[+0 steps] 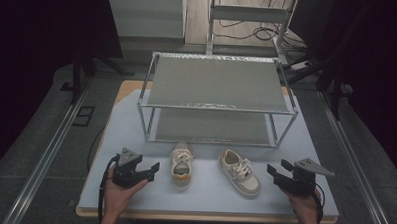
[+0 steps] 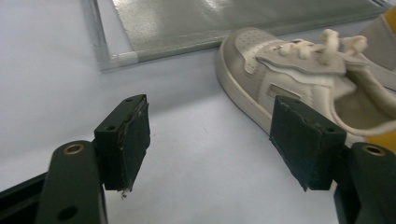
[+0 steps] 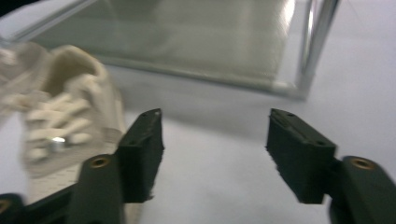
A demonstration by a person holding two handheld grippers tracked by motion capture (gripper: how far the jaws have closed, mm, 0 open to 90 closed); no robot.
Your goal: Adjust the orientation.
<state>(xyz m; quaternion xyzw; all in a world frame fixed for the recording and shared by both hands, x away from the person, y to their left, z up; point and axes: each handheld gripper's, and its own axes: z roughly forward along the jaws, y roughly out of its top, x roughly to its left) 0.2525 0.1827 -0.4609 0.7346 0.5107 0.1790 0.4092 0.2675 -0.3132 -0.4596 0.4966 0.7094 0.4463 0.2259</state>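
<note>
We count two small cream-white lace-up sneakers, one with a yellow heel (image 1: pixel 181 164) and one angled with a plain pale heel (image 1: pixel 240 172); we count one metal-framed rack (image 1: pixel 217 100) with two grey mesh shelves, an upper and a lower; we count one pale blue-white table mat (image 1: pixel 208 195); we count two black two-jaw grippers, the left gripper (image 1: pixel 153 171) and the right gripper (image 1: pixel 273 173), each with two black jaws, and two hands holding them.
</note>
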